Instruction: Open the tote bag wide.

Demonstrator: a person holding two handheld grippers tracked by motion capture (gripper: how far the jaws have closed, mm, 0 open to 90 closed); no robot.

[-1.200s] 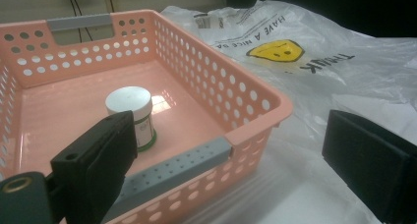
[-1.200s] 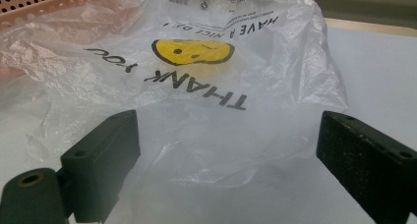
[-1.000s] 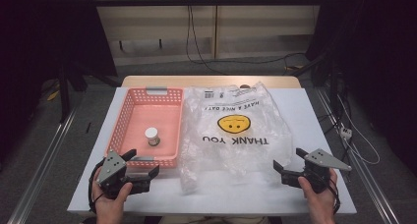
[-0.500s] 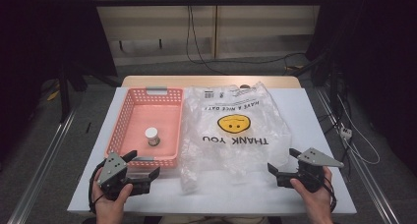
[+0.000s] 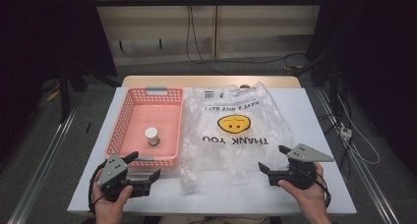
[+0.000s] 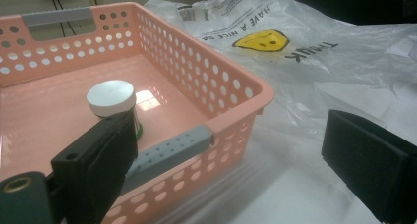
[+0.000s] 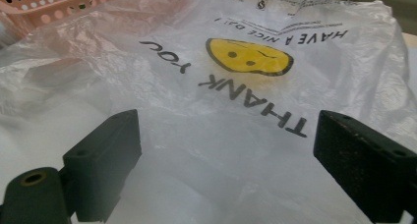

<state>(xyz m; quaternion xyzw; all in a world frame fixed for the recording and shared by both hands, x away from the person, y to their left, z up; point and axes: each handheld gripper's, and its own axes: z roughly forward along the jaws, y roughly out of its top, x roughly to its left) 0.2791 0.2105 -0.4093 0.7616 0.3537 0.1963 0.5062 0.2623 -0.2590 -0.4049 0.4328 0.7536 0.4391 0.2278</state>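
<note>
A pink perforated basket point(image 5: 158, 112) stands on the left half of the white table point(image 5: 314, 106). Inside it a small jar with a white lid point(image 5: 152, 135) stands upright. To its right lies a crumpled clear plastic bag point(image 5: 236, 135) printed with a yellow smiley and "THANK YOU". My left gripper point(image 5: 145, 166) is open at the basket's near right corner, empty. In the left gripper view that gripper point(image 6: 231, 170) straddles the basket's corner point(image 6: 236, 94), with the jar point(image 6: 111, 98) just past one jaw. My right gripper point(image 5: 273, 158) is open over the bag's near right part. Its own view shows the gripper point(image 7: 231, 160) facing the bag point(image 7: 246, 86).
The bag's left side overlaps the basket's right wall. Bare table lies right of the bag and along the near edge. A wooden strip point(image 5: 206, 80) borders the far edge. Cables point(image 5: 344, 130) trail on the floor at the right.
My right gripper has shifted a little left and forward onto the bag's near edge. The left gripper has barely moved.
</note>
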